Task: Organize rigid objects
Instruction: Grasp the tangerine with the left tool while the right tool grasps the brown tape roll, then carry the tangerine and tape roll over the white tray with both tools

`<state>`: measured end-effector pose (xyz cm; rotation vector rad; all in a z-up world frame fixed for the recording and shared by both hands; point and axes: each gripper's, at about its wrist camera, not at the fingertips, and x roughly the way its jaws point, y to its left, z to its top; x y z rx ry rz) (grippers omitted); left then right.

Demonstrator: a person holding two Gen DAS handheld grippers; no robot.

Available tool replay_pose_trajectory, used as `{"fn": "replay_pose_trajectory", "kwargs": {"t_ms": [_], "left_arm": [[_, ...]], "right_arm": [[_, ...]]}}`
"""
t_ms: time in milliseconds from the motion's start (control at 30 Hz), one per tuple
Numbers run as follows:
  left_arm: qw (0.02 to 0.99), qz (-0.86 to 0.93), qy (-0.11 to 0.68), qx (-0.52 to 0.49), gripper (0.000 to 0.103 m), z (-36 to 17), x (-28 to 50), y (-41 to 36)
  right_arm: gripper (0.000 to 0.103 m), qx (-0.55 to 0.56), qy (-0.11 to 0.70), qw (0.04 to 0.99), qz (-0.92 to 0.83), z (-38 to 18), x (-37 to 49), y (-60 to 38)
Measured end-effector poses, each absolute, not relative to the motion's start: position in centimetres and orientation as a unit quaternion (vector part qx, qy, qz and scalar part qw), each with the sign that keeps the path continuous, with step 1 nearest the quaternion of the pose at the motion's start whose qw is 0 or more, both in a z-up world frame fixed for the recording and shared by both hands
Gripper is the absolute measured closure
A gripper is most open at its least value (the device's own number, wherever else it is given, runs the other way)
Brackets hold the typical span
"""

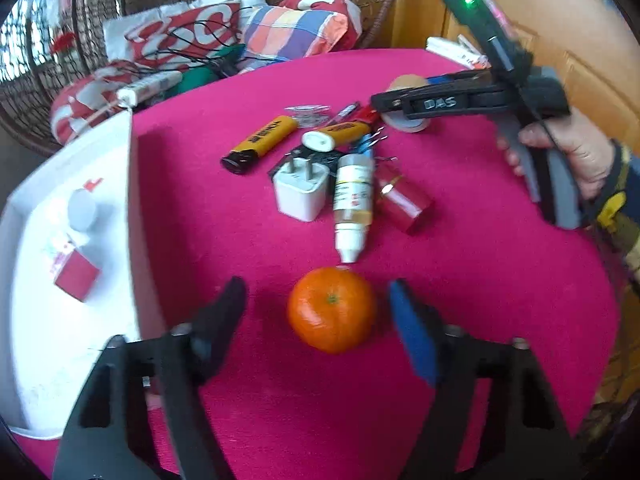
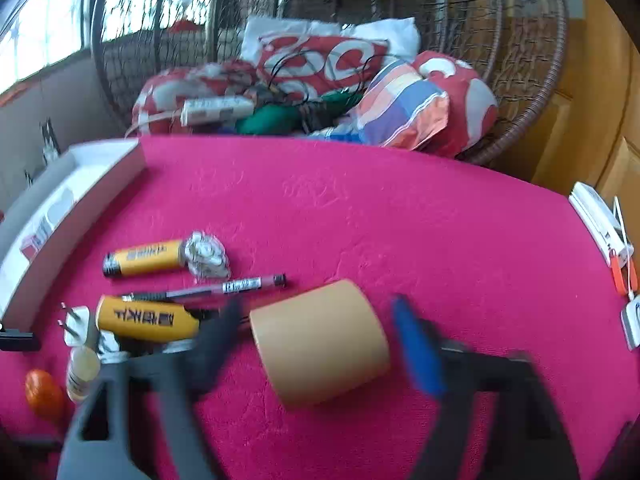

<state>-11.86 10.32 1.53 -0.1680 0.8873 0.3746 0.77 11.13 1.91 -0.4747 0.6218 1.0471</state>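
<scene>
I have the left gripper [image 1: 316,304] spread around the round orange tangerine [image 1: 332,309] at lower centre on the pink cloth-covered table [image 1: 460,280], pads not touching it. My right gripper [image 2: 320,332] straddles the tan roll of tape [image 2: 320,344], gaps showing both sides. The white open box [image 1: 60,320] sits at the left edge.

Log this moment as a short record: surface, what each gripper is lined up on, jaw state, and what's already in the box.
surface: pink cloth
left gripper: jaws on either side of the orange, gaps on both sides, not gripping
right gripper: jaws on either side of the tape roll, contact unclear from blur
white box: at the cloth's left edge, holds a small red box and a white round thing
</scene>
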Motion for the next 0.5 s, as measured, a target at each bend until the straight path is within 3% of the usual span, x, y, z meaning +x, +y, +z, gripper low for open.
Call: {"fn": "replay_pose_trajectory", "kwargs": {"t_ms": [67,500], "left_arm": [[0.886,0.183,0.416,-0.090,0.063,1.8,-12.5,10.8],[0.901,0.192,0.373,-0.113,0.063,3.5,-13.9,11.5]], "right_arm": [[0.043,-0.211,0.294,0.794,0.488,2.0,0.7,10.6],[0.043,-0.069,0.257,0.836,0.481,7.9,-1.1,4.6]]}}
